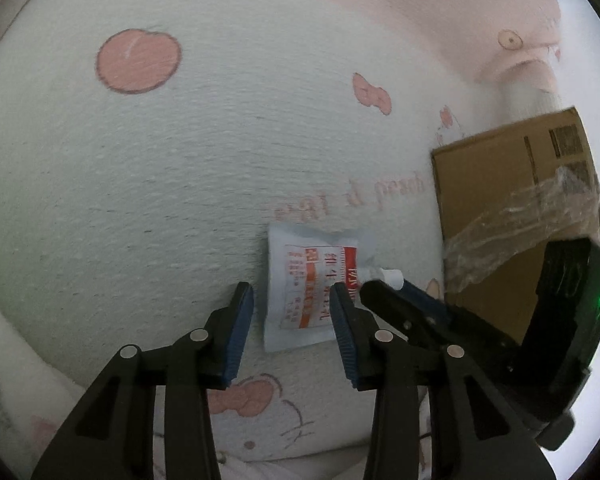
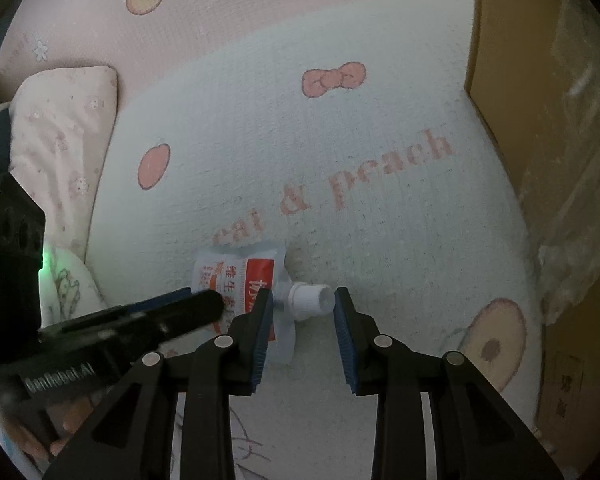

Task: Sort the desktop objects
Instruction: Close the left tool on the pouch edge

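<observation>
A white spouted pouch [image 1: 306, 292] with red and orange print lies flat on a white mat with pink peach and bow prints [image 1: 180, 184]. My left gripper [image 1: 292, 300] is open just above the pouch's body, jaws either side of it. In the right wrist view the pouch [image 2: 244, 276] points its white screw spout [image 2: 310, 298] to the right. My right gripper [image 2: 302, 304] is open with the spout between its jaws. Each gripper shows in the other's view, the right one [image 1: 384, 286] at the spout, the left one [image 2: 204, 300] over the pouch body.
A brown cardboard box [image 1: 516, 208] with clear plastic tape stands on the right, close to the pouch; it fills the right edge of the right wrist view [image 2: 540, 120]. A pink-printed pillow [image 2: 60, 140] lies at the left.
</observation>
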